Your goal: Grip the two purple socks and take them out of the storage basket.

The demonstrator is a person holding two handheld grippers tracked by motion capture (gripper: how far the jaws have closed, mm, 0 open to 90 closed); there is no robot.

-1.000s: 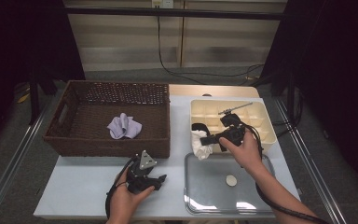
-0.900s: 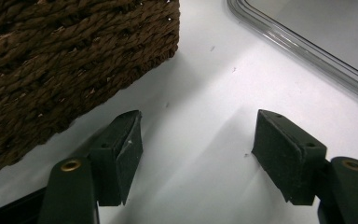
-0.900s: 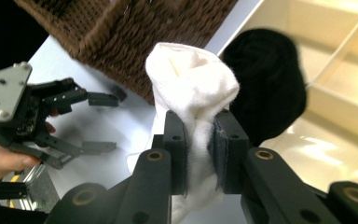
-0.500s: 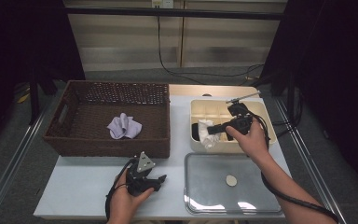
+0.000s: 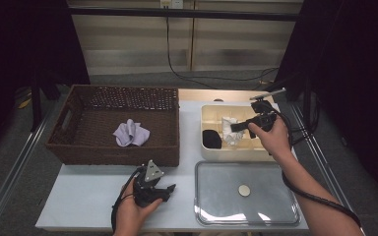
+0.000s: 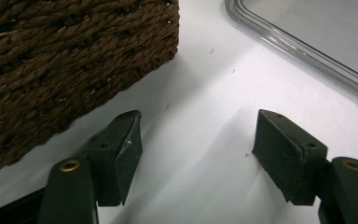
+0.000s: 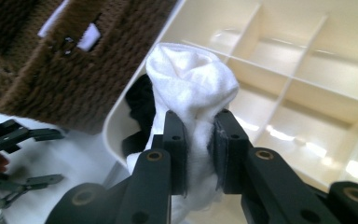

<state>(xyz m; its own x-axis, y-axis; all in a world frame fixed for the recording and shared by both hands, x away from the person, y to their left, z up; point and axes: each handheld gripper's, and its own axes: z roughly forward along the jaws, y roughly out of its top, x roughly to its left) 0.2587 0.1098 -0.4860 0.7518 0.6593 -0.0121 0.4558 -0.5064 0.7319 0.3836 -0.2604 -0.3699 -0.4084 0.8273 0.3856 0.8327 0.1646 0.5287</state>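
The right tongs (image 7: 198,154) are clamped on a white sock (image 7: 191,88), carrying it above the cream divided organizer box (image 5: 261,153) at about two o'clock on the bench (image 5: 83,206). The step in hand looks like sorting: the sock hangs over the box's left cells, just beside a black sock (image 5: 211,139) already lying in the cell at the box's nine o'clock end. The next move probably calls for lowering the white sock squarely into one free cell before letting go, keeping the dangling cloth off the thin dividers.

The left tongs (image 6: 198,158) rest wide apart and hold nothing, at six o'clock on the bench, near the corner of the wicker basket (image 5: 162,152). A lilac cloth (image 5: 131,133) lies inside that basket. The clear tray (image 5: 202,216) at five o'clock carries a small round disc (image 5: 244,190). Open room lies above the box; the basket wall stands close at its nine o'clock.
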